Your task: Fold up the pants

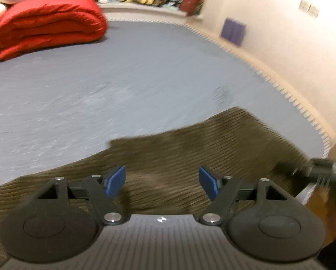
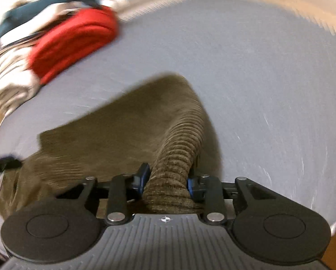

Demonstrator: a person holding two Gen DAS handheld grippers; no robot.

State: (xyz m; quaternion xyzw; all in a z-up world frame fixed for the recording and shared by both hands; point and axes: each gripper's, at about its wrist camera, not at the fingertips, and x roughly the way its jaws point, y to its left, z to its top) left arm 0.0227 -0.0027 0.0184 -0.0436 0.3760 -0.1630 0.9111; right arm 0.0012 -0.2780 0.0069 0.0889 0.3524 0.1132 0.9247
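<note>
A: Left wrist view status? 
B: Left gripper (image 1: 162, 181): blue pads (image 1: 116, 181) stand apart, nothing between them. Olive-brown ribbed corduroy pants (image 1: 190, 148) lie flat directly beneath and ahead of the fingers on the grey-blue bed sheet (image 1: 122, 72). Far ahead and left: folded red quilt (image 1: 48, 22).

A: Right wrist view?
B: Right gripper (image 2: 168, 183): fingers clamped on a bunched ridge of the pants (image 2: 168, 157), which rises from the sheet (image 2: 269, 90) into the jaws. Remaining fabric spreads ahead and to the left of the fingers. Red quilt (image 2: 77, 40) lies far ahead-left, beside a white striped folded stack (image 2: 8, 83). Picture is motion-blurred.
</note>
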